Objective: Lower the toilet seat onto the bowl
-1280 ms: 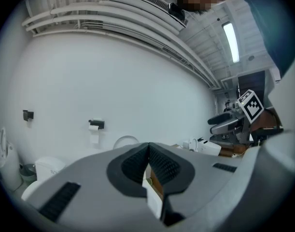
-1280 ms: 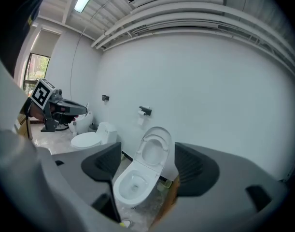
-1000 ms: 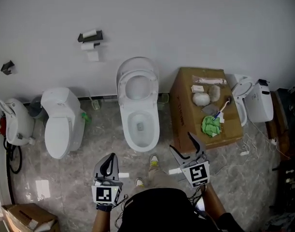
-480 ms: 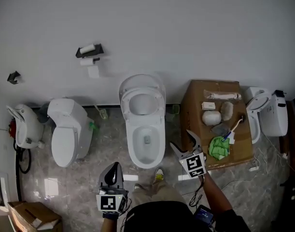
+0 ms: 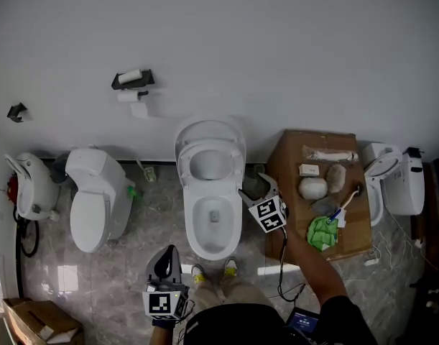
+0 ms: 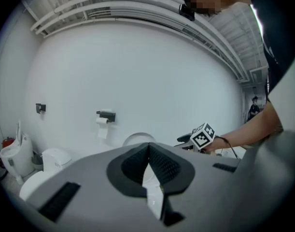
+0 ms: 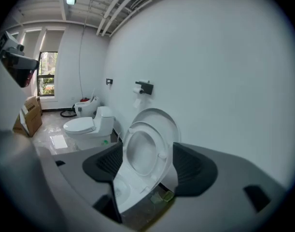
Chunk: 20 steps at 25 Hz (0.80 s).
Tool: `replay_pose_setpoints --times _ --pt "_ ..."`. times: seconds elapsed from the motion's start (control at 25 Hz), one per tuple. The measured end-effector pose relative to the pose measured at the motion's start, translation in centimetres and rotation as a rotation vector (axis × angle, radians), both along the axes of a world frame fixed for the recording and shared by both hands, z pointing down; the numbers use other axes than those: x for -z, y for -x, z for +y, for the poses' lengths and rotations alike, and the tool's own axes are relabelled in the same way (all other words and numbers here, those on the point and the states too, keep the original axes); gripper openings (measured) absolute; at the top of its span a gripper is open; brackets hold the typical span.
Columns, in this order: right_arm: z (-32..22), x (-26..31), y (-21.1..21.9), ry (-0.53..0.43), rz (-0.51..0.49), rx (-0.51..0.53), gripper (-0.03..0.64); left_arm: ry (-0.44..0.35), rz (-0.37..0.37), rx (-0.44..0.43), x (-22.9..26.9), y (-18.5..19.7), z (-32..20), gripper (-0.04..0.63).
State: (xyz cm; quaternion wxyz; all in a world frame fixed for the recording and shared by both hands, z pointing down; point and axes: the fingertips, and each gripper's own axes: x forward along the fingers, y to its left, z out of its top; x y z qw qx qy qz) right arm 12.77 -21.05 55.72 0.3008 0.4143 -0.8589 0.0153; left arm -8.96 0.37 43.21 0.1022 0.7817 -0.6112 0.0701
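Observation:
A white toilet stands against the wall, its seat (image 5: 208, 162) and lid (image 5: 210, 129) tipped up over the open bowl (image 5: 215, 220). My right gripper (image 5: 253, 186) is open beside the bowl's right rim, just right of the raised seat and apart from it. Its jaws have just been closing a little, with nothing held between them. In the right gripper view the upright seat (image 7: 143, 151) shows through the gap of that gripper (image 7: 147, 154). My left gripper (image 5: 167, 253) hangs shut near my body, in front of the bowl; its pads (image 6: 159, 161) meet.
A second toilet (image 5: 90, 192) with its lid down stands to the left. A cardboard box (image 5: 291, 165) on the right carries a green cloth (image 5: 319, 231), a brush and small items. A toilet-paper holder (image 5: 131, 79) hangs on the wall. My shoes (image 5: 212, 270) are before the bowl.
My right gripper has moved away from my body, forward and to the left, down to the bowl's right side. The left gripper has shifted only slightly.

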Motion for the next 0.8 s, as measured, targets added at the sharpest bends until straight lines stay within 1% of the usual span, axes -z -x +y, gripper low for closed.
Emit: replay_pose_setpoints --times 0.12,0.28,0.36,0.6,0.8 --pt "-3.5 -1.4 0.4 -0.001 0.032 -0.039 0.318 -0.002 0.014 0.037 0.0 1.5 -1.1 0.005" --pt "-7.3 -3.3 1.4 -0.009 0.078 -0.066 0.314 0.011 -0.005 0.023 -1.2 2.5 -2.1 0.005" --pt "-8.8 -4.0 1.9 -0.011 0.098 -0.073 0.307 0.005 0.006 0.018 -1.3 2.5 -2.8 0.005" --pt "-12.4 -6.1 3.4 -0.009 0.176 -0.067 0.287 0.028 0.018 -0.013 -2.6 2.6 -4.3 0.005" --pt "-15.9 -7.9 5.0 0.021 0.222 -0.05 0.281 0.037 0.036 -0.012 -1.5 3.0 -5.8 0.005"
